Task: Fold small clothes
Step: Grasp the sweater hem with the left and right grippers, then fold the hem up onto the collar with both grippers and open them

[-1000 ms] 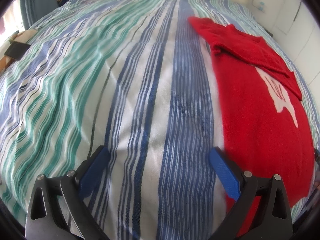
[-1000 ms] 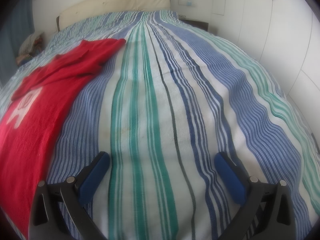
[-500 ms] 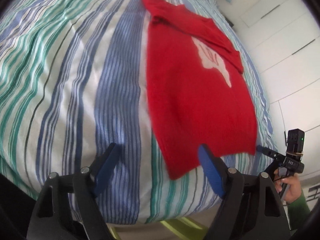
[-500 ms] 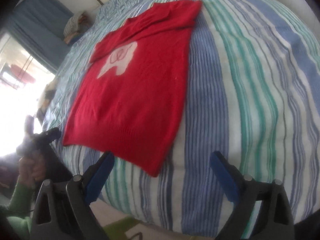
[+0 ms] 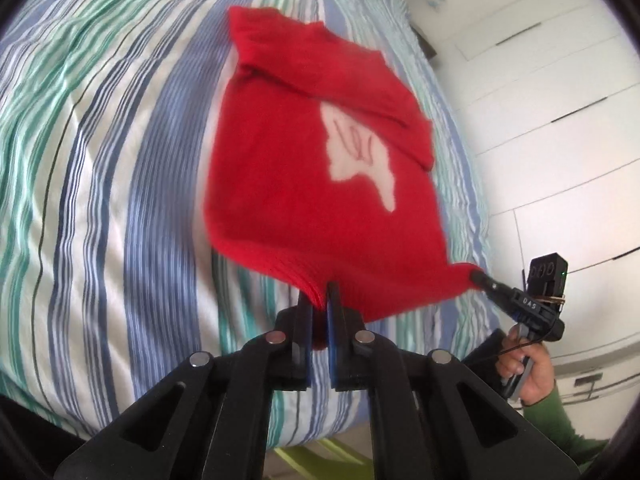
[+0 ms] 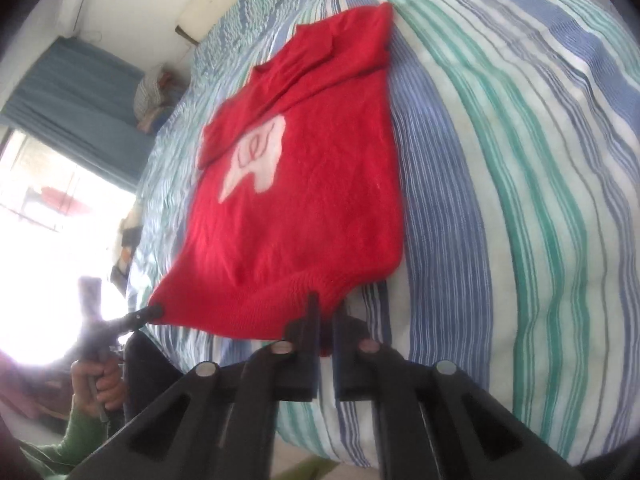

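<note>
A red knitted sweater [image 5: 288, 184] with a white motif lies on the striped bed, its sleeves folded across the top. My left gripper [image 5: 320, 298] is shut on the near hem at its left corner, and the fabric bunches between the blue pads. My right gripper [image 6: 326, 308] is shut on the hem's other corner. Each gripper also shows in the other's view: the right gripper [image 5: 478, 278] pinches the far corner, held by a hand in a green sleeve, and the left gripper [image 6: 156, 312] does the same. The hem [image 6: 256, 304] hangs lifted and stretched between them.
The striped bedspread [image 5: 120, 160] spreads wide on both sides of the sweater. White wardrobe doors [image 5: 560, 120] stand to the right of the bed. A blue curtain [image 6: 80, 92], a bright window and a pile of clothes [image 6: 154, 92] lie beyond the bed's left side.
Both grippers were open over the bed, swung toward the sweater's near hem, and have now shut on its two corners. The hem has come up off the bed.
</note>
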`<action>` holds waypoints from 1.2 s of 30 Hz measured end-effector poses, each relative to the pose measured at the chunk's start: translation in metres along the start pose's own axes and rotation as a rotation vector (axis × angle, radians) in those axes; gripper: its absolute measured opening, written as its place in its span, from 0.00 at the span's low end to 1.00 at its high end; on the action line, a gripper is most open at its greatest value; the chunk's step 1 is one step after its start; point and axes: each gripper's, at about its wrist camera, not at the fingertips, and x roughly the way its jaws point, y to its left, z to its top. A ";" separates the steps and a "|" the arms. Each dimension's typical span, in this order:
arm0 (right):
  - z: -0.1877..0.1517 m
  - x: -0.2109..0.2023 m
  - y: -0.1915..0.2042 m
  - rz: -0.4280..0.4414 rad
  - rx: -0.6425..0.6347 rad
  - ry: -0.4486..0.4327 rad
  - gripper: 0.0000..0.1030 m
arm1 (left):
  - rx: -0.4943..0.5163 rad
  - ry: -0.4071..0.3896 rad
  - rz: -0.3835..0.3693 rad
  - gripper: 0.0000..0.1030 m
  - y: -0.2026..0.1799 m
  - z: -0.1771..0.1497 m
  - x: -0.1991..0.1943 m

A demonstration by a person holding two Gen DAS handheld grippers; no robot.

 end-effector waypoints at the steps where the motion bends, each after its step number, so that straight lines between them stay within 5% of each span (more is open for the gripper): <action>1: 0.015 -0.002 0.003 0.011 -0.005 -0.024 0.04 | 0.011 -0.028 -0.005 0.03 -0.005 0.022 -0.002; 7: 0.156 0.016 0.016 0.019 -0.041 -0.154 0.04 | 0.068 -0.164 0.072 0.05 -0.022 0.178 0.026; 9: 0.213 0.034 0.020 0.013 -0.036 -0.195 0.05 | 0.063 -0.200 0.115 0.16 -0.018 0.227 0.045; 10: 0.241 0.046 0.019 0.042 -0.024 -0.200 0.06 | 0.030 -0.205 0.161 0.37 -0.010 0.245 0.053; 11: 0.265 0.059 0.015 0.067 0.016 -0.209 0.17 | -0.023 -0.212 0.207 0.57 0.000 0.259 0.059; 12: 0.285 0.069 0.008 0.061 0.064 -0.217 0.31 | -0.075 -0.225 0.230 0.62 0.010 0.267 0.062; 13: 0.298 0.077 0.004 0.025 0.091 -0.230 0.60 | -0.110 -0.237 0.239 0.62 0.019 0.270 0.062; 15: 0.308 0.086 0.000 -0.078 0.092 -0.259 0.62 | -0.136 -0.245 0.243 0.62 0.032 0.264 0.059; 20: 0.277 0.080 -0.014 -0.124 0.009 -0.255 0.62 | -0.005 -0.208 0.288 0.73 0.036 0.212 0.061; 29: 0.136 0.041 -0.011 -0.217 -0.199 -0.246 0.62 | 0.161 -0.160 0.469 0.85 0.006 0.061 0.073; 36: 0.046 0.051 0.024 -0.280 -0.368 -0.243 0.64 | 0.200 -0.181 0.572 0.86 -0.011 0.021 0.098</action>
